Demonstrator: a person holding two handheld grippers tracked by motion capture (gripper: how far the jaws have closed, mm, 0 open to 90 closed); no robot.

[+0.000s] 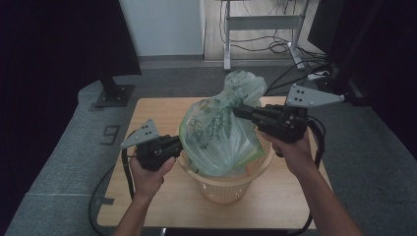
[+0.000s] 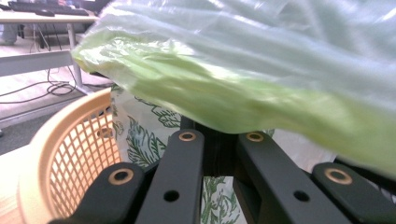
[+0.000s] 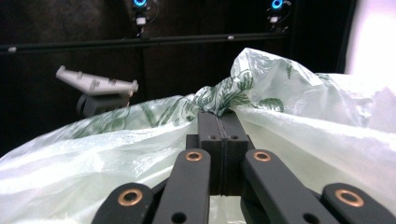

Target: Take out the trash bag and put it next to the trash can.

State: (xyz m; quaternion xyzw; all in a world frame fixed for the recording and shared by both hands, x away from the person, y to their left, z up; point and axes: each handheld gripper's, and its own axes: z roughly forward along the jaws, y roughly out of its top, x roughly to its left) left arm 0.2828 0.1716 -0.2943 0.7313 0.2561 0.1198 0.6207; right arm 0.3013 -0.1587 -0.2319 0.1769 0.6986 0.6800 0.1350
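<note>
Bag (image 1: pixel 221 130) in basket (image 1: pixel 231 189): right gripper (image 1: pixel 237 111) fingers pinch its neck, left gripper (image 1: pixel 179 145) fingers clamp its side.

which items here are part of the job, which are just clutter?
In the job:
- translucent green leaf-printed plastic bag
- round peach plastic mesh basket under it
- right gripper, shut on the bag's neck
- left gripper, at the bag's side

Lying about:
- black monitor stand
- grey metal desk frame
- floor cables

Pale green leaf-print bag (image 1: pixel 221 132); beige basket (image 1: pixel 231 187).
</note>
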